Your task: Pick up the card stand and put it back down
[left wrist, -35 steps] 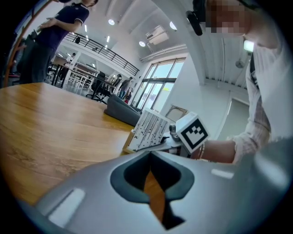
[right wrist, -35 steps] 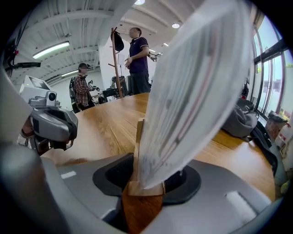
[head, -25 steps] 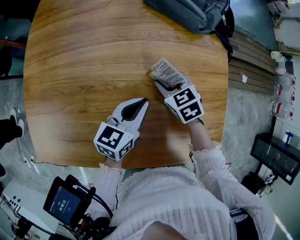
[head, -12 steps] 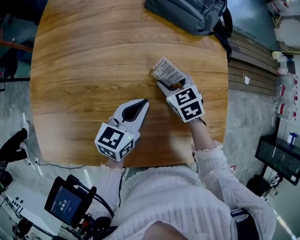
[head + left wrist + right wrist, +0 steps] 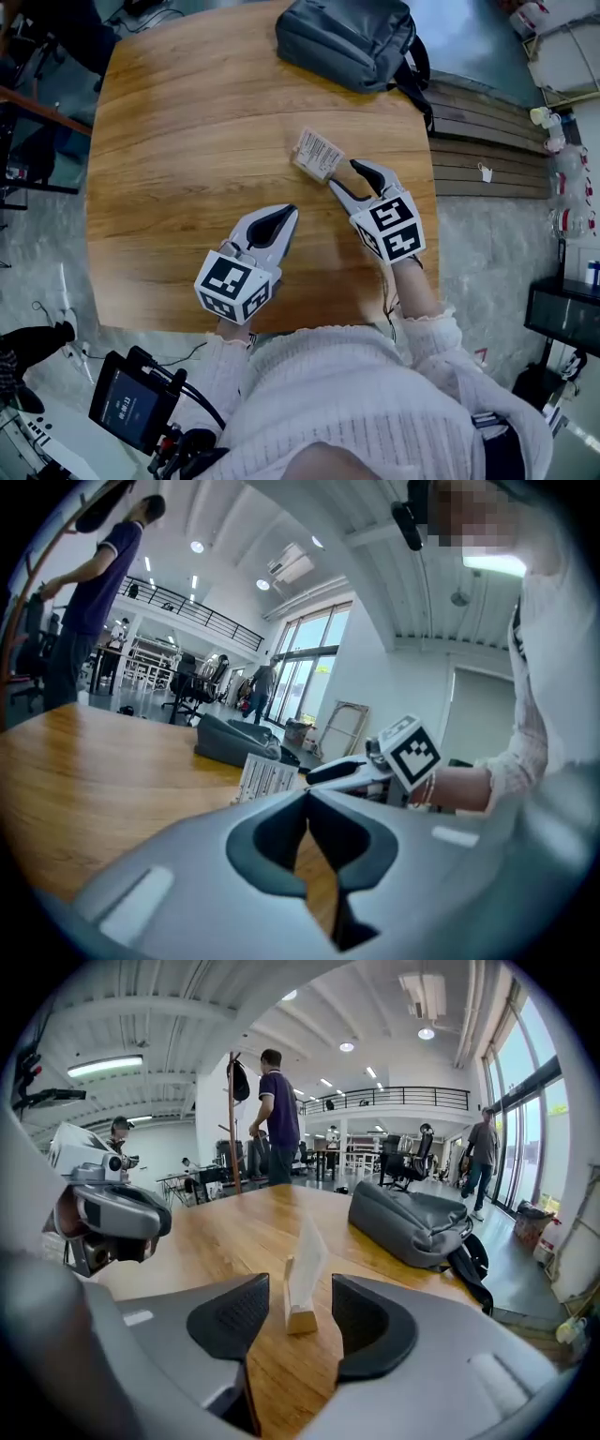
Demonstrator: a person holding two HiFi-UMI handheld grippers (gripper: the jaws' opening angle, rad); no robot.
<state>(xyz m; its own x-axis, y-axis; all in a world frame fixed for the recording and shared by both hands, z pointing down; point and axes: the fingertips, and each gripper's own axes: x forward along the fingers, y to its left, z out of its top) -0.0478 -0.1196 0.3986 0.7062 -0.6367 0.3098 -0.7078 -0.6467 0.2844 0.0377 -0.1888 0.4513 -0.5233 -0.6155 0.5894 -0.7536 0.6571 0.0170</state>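
Wooden table (image 5: 187, 141), centre frame: card stand (image 5: 317, 155) upright, apparently set back down — right gripper (image 5: 342, 173) spread, just narrowed slightly, clear of it; left gripper (image 5: 289, 210) pressed together, empty. Likely done.

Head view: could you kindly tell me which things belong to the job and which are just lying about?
Job: card stand, standing on the table; right gripper, jaws apart, just closed slightly, nothing between them.
Lying about: grey bag at the table's far edge; left gripper, shut, holding nothing.
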